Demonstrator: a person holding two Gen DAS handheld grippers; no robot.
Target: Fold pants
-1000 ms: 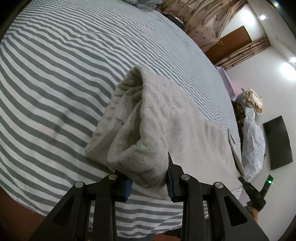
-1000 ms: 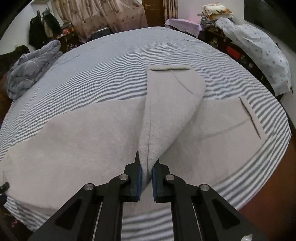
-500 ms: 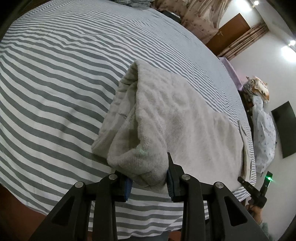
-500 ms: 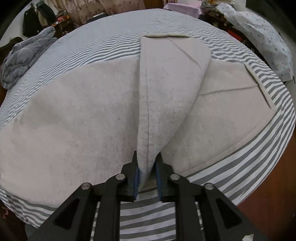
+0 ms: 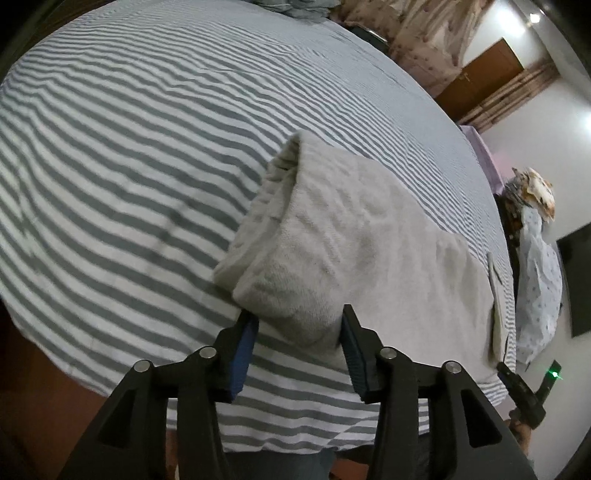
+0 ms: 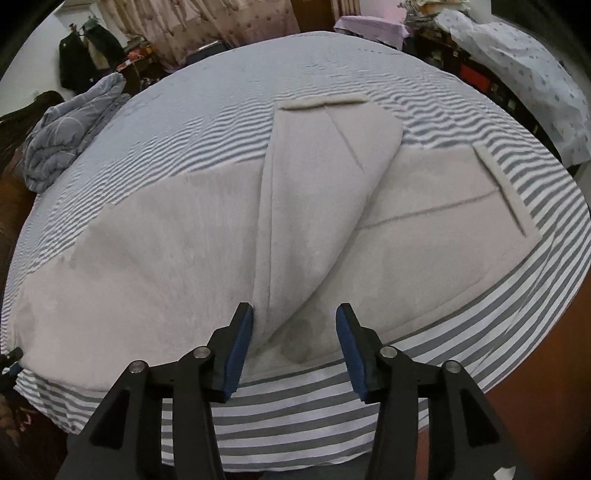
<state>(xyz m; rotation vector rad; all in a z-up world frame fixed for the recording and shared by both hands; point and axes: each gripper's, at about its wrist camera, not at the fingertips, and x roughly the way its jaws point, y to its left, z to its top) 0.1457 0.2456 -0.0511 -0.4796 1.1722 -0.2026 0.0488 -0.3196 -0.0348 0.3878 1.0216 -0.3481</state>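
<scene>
Light grey pants (image 6: 177, 258) lie flat across the near edge of a grey-and-white striped bed (image 6: 258, 92). One leg (image 6: 325, 177) is folded over the rest, with its cuff at the far end. My right gripper (image 6: 294, 347) is open, its jaws either side of the fold's near corner. In the left wrist view the pants (image 5: 354, 236) lie with a doubled fold at the left end. My left gripper (image 5: 297, 341) is open around that thick folded corner. The right gripper (image 5: 524, 391) shows at the far right edge there.
A crumpled grey duvet (image 6: 70, 136) sits at the bed's far left. A cloth-covered pile (image 6: 517, 70) stands right of the bed. Curtains (image 6: 199, 26) and a wooden door (image 5: 480, 77) are behind. The bed's wooden frame (image 6: 546, 369) runs along the near edge.
Both grippers have opened and let go of the pants. The folded leg and corner now rest on the bed. Both grippers have drawn back a little.
</scene>
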